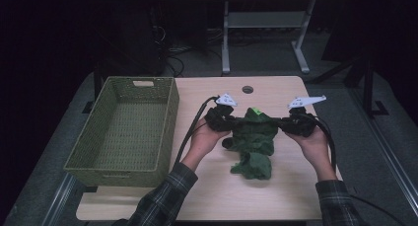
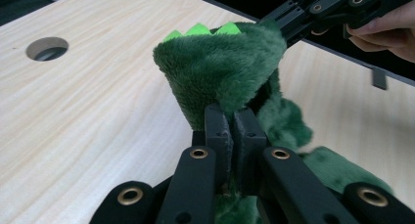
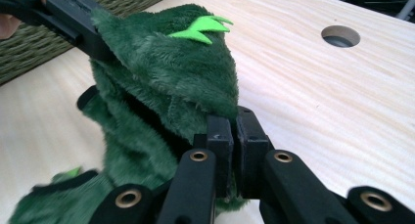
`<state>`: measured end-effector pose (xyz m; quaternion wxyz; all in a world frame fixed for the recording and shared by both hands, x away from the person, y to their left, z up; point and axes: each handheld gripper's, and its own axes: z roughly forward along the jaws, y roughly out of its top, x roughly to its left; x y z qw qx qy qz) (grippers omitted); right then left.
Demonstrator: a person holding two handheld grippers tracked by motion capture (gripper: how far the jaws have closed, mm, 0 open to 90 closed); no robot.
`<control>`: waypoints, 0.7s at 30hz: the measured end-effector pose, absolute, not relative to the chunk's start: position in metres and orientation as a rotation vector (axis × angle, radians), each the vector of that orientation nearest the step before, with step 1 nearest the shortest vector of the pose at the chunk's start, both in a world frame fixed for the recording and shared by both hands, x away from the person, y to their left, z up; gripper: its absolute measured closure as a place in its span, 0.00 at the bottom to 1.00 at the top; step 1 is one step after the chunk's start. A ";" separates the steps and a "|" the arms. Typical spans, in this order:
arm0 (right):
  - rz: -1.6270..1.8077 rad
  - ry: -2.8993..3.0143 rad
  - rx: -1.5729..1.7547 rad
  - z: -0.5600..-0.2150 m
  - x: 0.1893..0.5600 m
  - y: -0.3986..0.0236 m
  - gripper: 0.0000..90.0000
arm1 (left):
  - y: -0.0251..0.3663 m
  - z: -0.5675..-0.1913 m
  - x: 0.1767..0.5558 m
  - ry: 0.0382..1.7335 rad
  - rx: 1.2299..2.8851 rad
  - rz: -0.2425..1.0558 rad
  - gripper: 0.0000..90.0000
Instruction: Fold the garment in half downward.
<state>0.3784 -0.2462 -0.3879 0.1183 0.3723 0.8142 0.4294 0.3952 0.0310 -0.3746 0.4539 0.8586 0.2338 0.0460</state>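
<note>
The light wooden table point(image 1: 276, 196) carries a woven green basket point(image 1: 167, 132) at its left side, open and unfilled — likely where the load is meant to go. Beside it, over the middle of the table, hangs a dark green plush garment point(image 1: 254, 137) with bright green spikes point(image 2: 198, 30), its lower folds touching or nearly touching the wood; the dim high view leaves that unsure. It is stretched between two grips — the left gripper point(image 2: 231, 122) is clenched on one upper edge, the right gripper point(image 3: 234, 128) clamped on the opposite edge, so the fabric hangs spread rather than bunched.
</note>
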 end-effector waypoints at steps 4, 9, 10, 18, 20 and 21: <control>1.280 2.393 1.065 -0.388 0.364 -0.249 0.96 | 0.031 -0.370 0.383 0.539 2.122 0.103 0.96; 1.280 2.401 1.025 -0.387 0.345 -0.249 0.96 | 0.032 -0.366 0.367 0.492 2.124 0.106 0.96; 1.278 2.405 1.016 -0.387 0.342 -0.249 0.96 | 0.033 -0.366 0.364 0.482 2.127 0.110 0.96; 1.277 2.436 0.953 -0.392 0.313 -0.244 0.96 | 0.038 -0.374 0.340 0.430 2.114 0.057 0.96; 1.274 2.450 0.948 -0.395 0.307 -0.243 0.96 | 0.041 -0.377 0.336 0.413 2.118 0.058 0.96; 1.271 2.455 0.944 -0.397 0.304 -0.242 0.96 | 0.042 -0.379 0.334 0.413 2.122 0.060 0.96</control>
